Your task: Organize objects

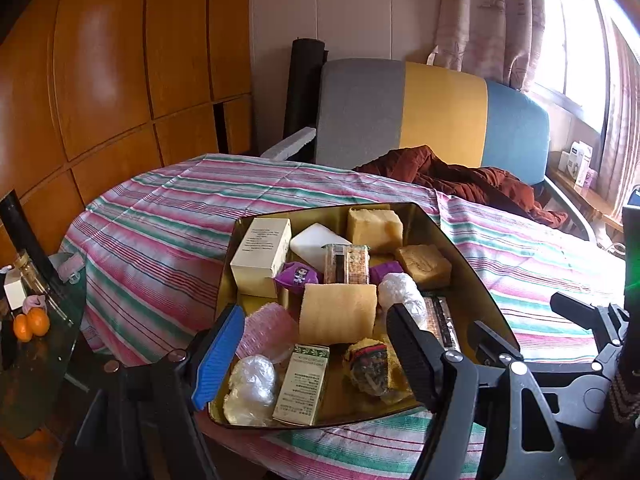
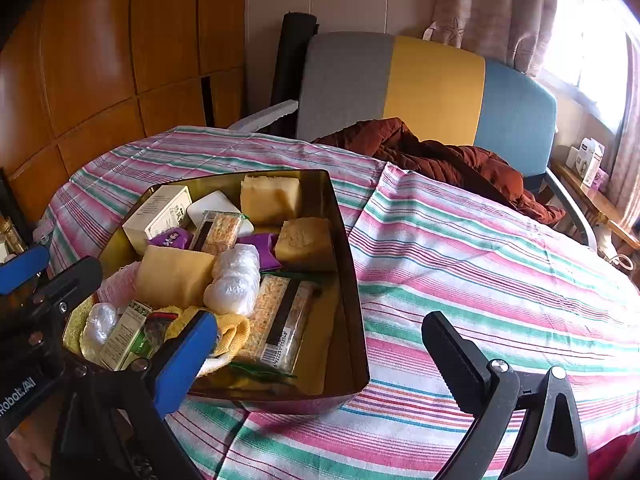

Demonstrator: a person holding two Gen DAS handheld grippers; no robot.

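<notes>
Left wrist view: tin of snacks on striped cloth, dead ahead btwn spread, empty left gripper, long axis running away; right gripper also spread, empty, tin off to its left, so left hand nearer.

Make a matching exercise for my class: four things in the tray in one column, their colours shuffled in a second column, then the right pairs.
Things in the tray:
1. soap bar
2. candy wrapper
3. hair roller
4. sponge block

Colours:
A. pink
B. tan
C. white
D. purple

Pairs: 1-C, 2-D, 3-A, 4-B
</notes>
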